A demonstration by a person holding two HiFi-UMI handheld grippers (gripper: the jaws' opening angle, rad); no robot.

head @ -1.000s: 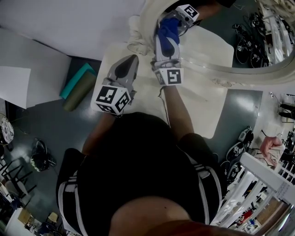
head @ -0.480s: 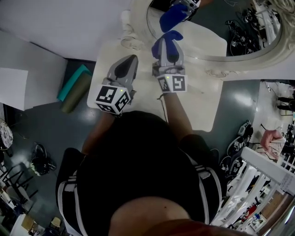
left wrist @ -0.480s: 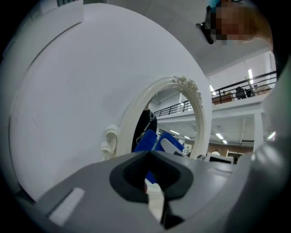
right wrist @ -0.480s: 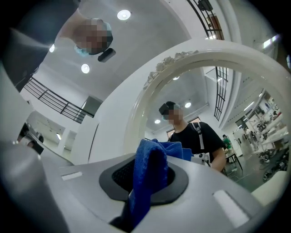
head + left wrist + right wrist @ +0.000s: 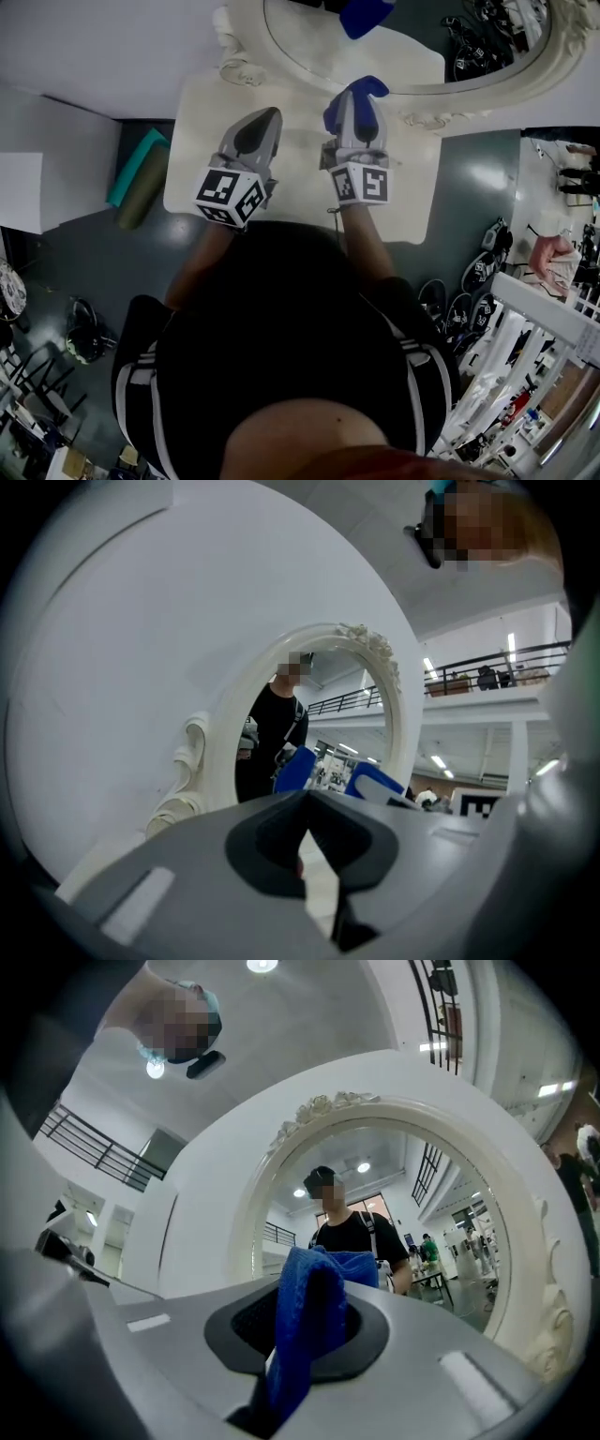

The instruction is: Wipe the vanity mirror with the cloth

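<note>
Right tongs (image 5: 358, 101) pinching the cloth (image 5: 372, 87) have left the mirror (image 5: 309, 47); left tongs (image 5: 262, 120) closed.

Teal mat (image 5: 141, 161) lies on grey floor (image 5: 84, 267) below white wall (image 5: 112, 47).

No word, brand or number is legible; only black-and-white square markers (image 5: 228, 197) show, on the left gripper (image 5: 269, 114) and right gripper (image 5: 360, 94).

Two grippers show: the left gripper (image 5: 266, 116) and the right gripper (image 5: 359, 94). There is one blue cloth (image 5: 372, 86), one mirror (image 5: 403, 56) in a white frame, one table (image 5: 300, 187), and two rolls on the floor, a teal roll (image 5: 134, 167) and an olive roll (image 5: 147, 194). The shoes (image 5: 469, 314) are too blurred to count.
</note>
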